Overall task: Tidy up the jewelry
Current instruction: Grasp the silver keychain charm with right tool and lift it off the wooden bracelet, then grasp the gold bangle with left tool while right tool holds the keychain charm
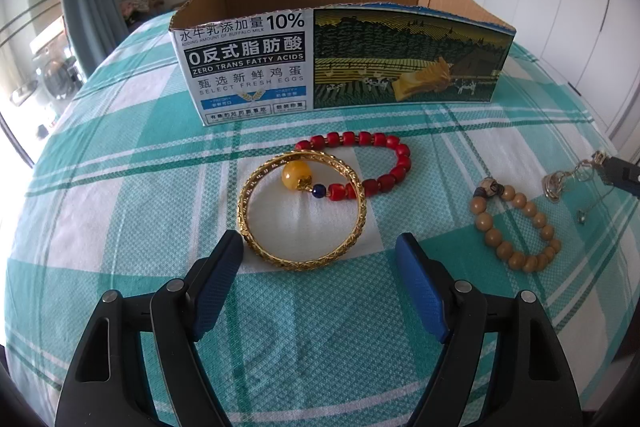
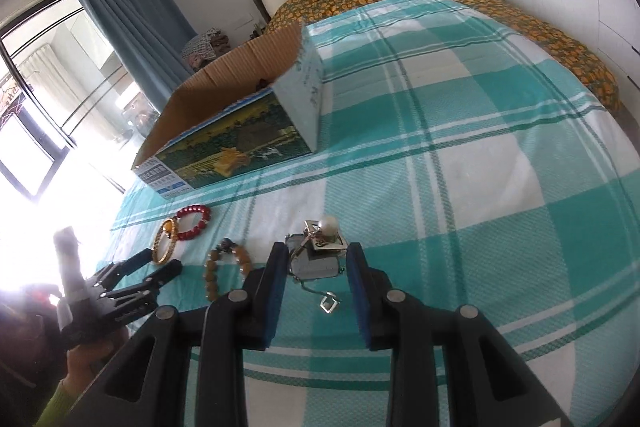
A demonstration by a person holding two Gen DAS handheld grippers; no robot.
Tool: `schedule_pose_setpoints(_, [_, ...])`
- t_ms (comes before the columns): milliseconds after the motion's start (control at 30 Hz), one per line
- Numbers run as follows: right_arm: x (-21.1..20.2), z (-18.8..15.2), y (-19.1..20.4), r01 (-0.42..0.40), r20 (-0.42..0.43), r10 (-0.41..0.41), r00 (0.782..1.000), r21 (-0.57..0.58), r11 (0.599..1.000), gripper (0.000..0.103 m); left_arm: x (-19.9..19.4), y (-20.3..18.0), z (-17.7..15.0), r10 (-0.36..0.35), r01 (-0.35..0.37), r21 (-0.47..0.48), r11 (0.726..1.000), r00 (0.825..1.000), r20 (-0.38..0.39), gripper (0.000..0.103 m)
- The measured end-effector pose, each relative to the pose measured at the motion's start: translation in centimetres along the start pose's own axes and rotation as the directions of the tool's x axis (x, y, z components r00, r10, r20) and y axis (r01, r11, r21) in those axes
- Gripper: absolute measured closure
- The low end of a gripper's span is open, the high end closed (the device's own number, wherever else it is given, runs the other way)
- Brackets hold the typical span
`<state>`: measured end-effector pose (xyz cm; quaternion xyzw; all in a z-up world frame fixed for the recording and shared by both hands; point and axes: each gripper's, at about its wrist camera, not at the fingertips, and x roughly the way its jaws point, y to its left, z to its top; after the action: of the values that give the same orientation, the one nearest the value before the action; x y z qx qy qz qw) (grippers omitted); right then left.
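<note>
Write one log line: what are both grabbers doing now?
left gripper: open, at gold bangle | right gripper: open, around pearl jewelry pile | cardboard box: behind them

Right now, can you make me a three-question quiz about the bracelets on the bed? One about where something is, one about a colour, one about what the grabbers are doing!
1. Where does the gold bangle lie?
A. inside the cardboard box
B. on the checked bedspread, overlapping the red bead bracelet
C. on the pillow

2. What colour is the big round bead on the red bracelet?
A. yellow
B. green
C. white

3. How is the left gripper?
A. shut on the bangle
B. jaws open, holding nothing
C. holding the wooden bead bracelet

Answers:
1 B, the bangle rests on the cloth in front of the box, crossing the red beads.
2 A, it looks amber yellow.
3 B, its jaws stand apart at the bangle's near edge.
</note>
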<state>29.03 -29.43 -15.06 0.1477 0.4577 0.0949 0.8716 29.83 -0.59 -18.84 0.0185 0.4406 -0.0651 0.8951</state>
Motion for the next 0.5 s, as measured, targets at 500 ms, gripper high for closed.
schedule_pose_setpoints(500, [-5.0, -5.2, -1.9, 0.237, 0.187, -0.22, 0.957, -0.071, 0.969, 0.044, -1.7, 2.2, -0.6, -0.084, 0.087, -0.066, 0.994, 0.996, 0.042, 0.018])
